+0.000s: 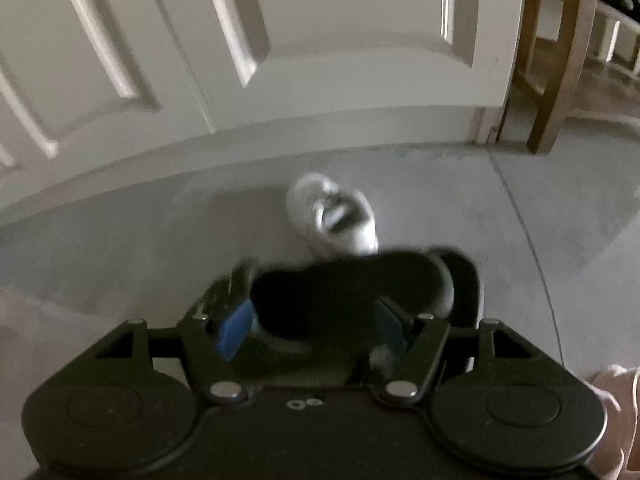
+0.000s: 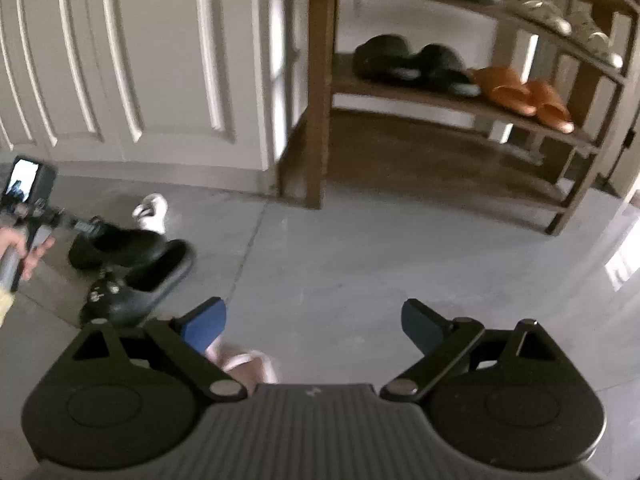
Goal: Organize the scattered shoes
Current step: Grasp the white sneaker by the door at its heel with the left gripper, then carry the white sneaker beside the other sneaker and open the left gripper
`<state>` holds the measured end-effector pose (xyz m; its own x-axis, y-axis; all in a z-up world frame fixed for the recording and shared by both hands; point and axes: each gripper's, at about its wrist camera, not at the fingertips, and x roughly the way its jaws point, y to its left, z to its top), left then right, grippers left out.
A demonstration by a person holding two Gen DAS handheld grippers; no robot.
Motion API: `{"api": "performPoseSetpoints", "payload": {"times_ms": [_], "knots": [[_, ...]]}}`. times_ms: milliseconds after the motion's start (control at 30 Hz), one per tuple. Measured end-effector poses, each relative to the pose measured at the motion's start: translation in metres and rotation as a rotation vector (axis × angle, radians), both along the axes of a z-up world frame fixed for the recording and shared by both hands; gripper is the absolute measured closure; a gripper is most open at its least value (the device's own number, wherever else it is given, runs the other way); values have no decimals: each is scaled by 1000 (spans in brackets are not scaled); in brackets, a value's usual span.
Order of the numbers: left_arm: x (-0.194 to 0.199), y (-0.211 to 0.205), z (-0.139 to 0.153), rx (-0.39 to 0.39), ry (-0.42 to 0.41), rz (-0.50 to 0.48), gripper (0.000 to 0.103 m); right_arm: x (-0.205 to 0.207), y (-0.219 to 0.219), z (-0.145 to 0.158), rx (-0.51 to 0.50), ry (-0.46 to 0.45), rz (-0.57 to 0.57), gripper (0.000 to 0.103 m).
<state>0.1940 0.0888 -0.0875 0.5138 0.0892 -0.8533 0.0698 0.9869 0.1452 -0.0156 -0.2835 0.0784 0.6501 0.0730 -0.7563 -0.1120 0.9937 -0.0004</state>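
Note:
In the left wrist view a black slipper (image 1: 344, 292) lies crosswise between the blue pads (image 1: 234, 330) of my left gripper (image 1: 312, 330), which is shut on it. A white shoe (image 1: 332, 216) sits on the floor just beyond it. The right wrist view shows the left gripper (image 2: 86, 225) held by a hand, on the upper black slipper (image 2: 116, 248). A second black slipper (image 2: 152, 280) lies beside it and the white shoe (image 2: 152, 212) is behind. My right gripper (image 2: 314, 326) is open over bare floor. A pink slipper (image 2: 244, 364) shows under its left finger.
A wooden shoe rack (image 2: 320, 92) stands at the right, next to white panelled doors (image 2: 160, 60). Its shelves hold black slippers (image 2: 412, 62), orange slippers (image 2: 520, 92) and pale sandals (image 2: 560, 16). Its bottom shelf (image 2: 420, 160) is bare. Grey tiled floor (image 2: 380, 248) lies between.

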Motion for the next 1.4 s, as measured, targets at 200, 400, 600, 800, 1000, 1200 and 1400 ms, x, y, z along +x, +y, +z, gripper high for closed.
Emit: {"api": "performPoseSetpoints", "payload": {"times_ms": [200,400,600,800,1000,1200,1400], "knots": [[53,4,-27,6,35,-1,35,-1,46,2,-29,17,55,7],[99,13,-59,-41,102,53,35,-4,48,-9,-84,50,13,7],[120,19,-83,-42,165,131,35,4,25,-31,9,146,-99,7],[122,13,-93,-70,145,186,48,4,17,-39,-4,163,-135,7],[119,2,-95,-79,137,272,87,0,10,-41,15,179,-147,7],[102,-14,-65,-96,24,159,87,-7,-1,-43,28,179,-168,7],[68,-48,-2,-110,-110,-52,87,-18,-13,-38,21,139,-185,7]]}}
